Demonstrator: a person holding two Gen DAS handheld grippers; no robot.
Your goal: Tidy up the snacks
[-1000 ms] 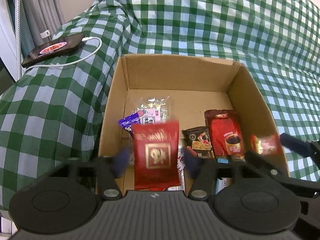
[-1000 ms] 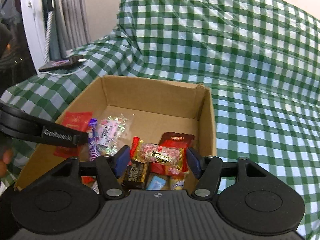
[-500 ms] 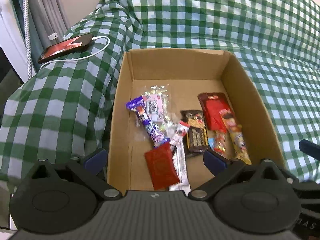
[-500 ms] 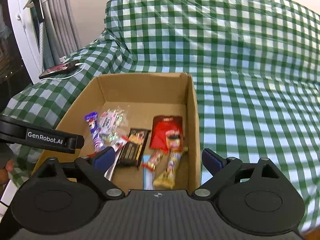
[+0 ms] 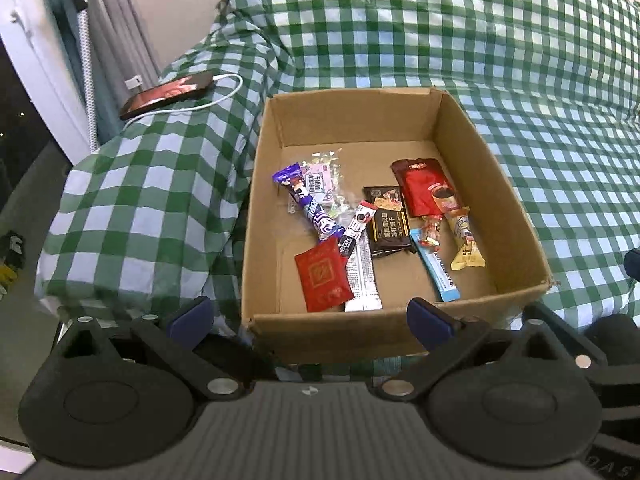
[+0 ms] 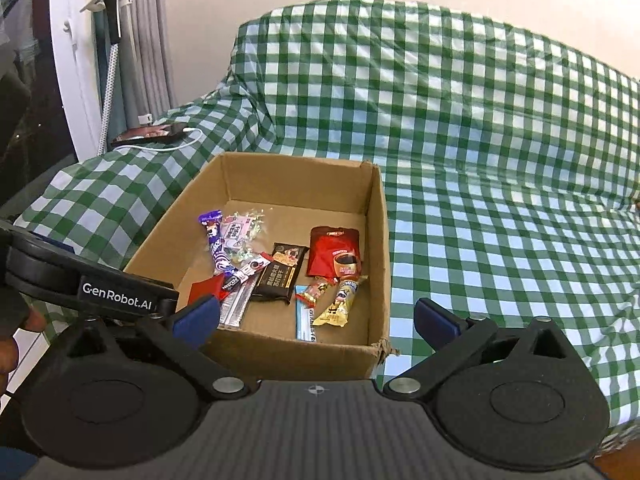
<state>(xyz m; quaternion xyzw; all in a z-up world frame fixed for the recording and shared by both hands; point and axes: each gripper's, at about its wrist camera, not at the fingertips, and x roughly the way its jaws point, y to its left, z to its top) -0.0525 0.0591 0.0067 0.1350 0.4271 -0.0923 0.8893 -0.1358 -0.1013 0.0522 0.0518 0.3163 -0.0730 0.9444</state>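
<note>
An open cardboard box (image 5: 504,196) (image 6: 378,240) sits on a green checked cloth. Inside lie several snacks: a red square packet (image 5: 323,280), a purple bar (image 5: 308,208), a dark chocolate packet (image 5: 387,222) (image 6: 280,274), a red coffee sachet (image 5: 426,192) (image 6: 336,254), a blue stick (image 5: 438,270) and a yellow packet (image 5: 466,244) (image 6: 340,304). My left gripper (image 5: 310,314) is open and empty, just in front of the box's near wall. My right gripper (image 6: 316,316) is open and empty, in front of the box. The left gripper's arm (image 6: 92,284) shows at the left of the right wrist view.
A phone (image 5: 168,94) on a white charging cable (image 5: 208,104) lies on the cloth far left of the box. Curtains and a white frame (image 6: 76,60) stand at the left. The checked cloth (image 6: 500,200) spreads wide to the right of the box.
Both grippers opened and let their snacks fall into the box: the left dropped the red square packet, the right a clear-wrapped candy. Both have pulled back and up from the box.
</note>
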